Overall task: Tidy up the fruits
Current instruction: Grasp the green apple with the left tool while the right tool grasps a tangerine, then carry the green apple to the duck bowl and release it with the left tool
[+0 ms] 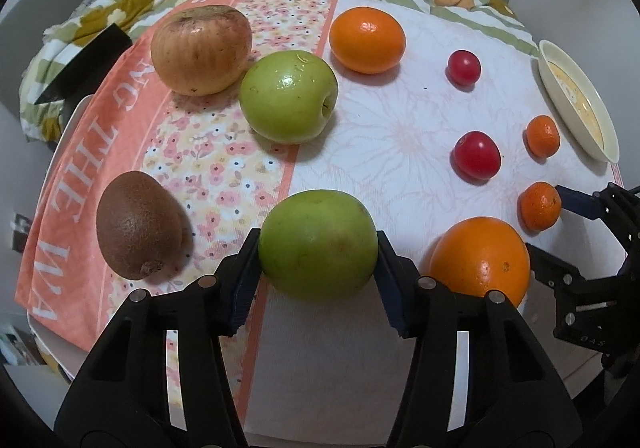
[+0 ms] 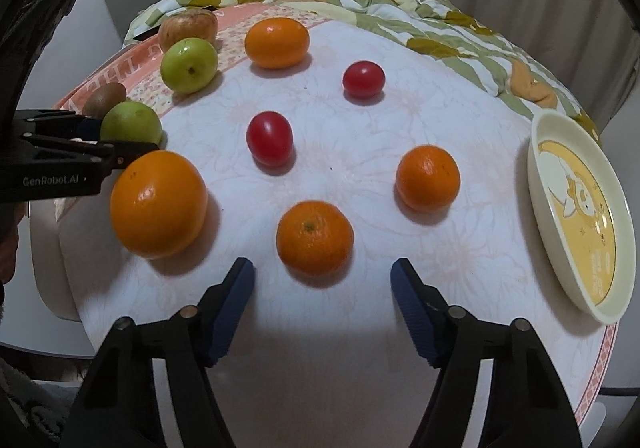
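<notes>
My left gripper (image 1: 318,252) is shut on a green apple (image 1: 318,244), which rests low on the cloth; it also shows in the right wrist view (image 2: 130,122). A second green apple (image 1: 289,96), a brownish apple (image 1: 201,48), a kiwi (image 1: 138,224) and two large oranges (image 1: 367,39) (image 1: 482,260) lie around it. My right gripper (image 2: 322,288) is open and empty, just short of a small mandarin (image 2: 315,238). Another mandarin (image 2: 427,177) and two red cherry tomatoes (image 2: 269,138) (image 2: 363,79) lie beyond.
A cream and yellow plate (image 2: 540,184) stands empty at the right edge of the table. A floral quilt (image 2: 400,4) is bunched along the back. A dark object (image 1: 86,64) lies at the far left. The patterned cloth (image 1: 392,136) covers the round table.
</notes>
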{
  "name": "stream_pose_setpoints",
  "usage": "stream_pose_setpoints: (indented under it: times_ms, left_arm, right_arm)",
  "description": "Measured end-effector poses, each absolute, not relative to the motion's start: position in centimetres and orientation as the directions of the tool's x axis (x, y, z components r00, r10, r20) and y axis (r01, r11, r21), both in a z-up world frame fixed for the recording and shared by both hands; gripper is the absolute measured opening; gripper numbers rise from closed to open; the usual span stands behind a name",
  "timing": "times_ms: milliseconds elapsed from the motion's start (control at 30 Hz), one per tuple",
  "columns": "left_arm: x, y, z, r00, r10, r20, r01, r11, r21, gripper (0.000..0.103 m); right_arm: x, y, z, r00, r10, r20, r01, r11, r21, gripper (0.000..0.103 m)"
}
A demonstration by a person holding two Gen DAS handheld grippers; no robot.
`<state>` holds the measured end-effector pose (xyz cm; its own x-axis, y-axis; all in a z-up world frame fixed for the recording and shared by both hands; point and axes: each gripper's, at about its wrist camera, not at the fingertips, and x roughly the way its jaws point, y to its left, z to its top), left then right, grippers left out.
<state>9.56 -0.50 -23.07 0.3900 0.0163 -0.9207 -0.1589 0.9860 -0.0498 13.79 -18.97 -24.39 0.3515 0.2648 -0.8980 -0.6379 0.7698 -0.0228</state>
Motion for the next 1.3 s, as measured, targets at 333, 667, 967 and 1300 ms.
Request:
stream_pose_setpoints:
  times_ms: [333, 667, 967, 1300]
  left_arm:
    - [8.3, -0.3, -22.9, 0.403, 0.017, -0.915, -0.169, 0.984, -0.056, 0.063]
    - [7.4, -1.1, -20.2, 0.448, 0.023, -0.894, -0.164, 0.985, -0.057, 0.063]
    - [7.4, -3.8, -14.7, 0.517, 0.027, -0.856, -0.117, 0.992, -0.039, 0.063]
    - [10.8, -10.2, -9.2, 0.597, -0.054, -0.801, 0.019, 0.998, -0.054, 0.063]
  right_arm:
    - [14.2, -18.3, -24.0, 0.379, 0.281, -0.882, -0.640, 0.768, -0.030, 0.033]
    - [13.5, -19.2, -21.6, 0.420, 0.306, -0.854, -0.615, 0.788, -0.020, 0.033]
    - [12.3, -22.5, -17.0, 0.478, 0.308, -0.823, -0.544, 0.839, -0.002, 0.033]
    - [12.4, -29.5, -12.1, 0.557, 0.230, -0.798, -0.378, 0.926, 0.003, 0.033]
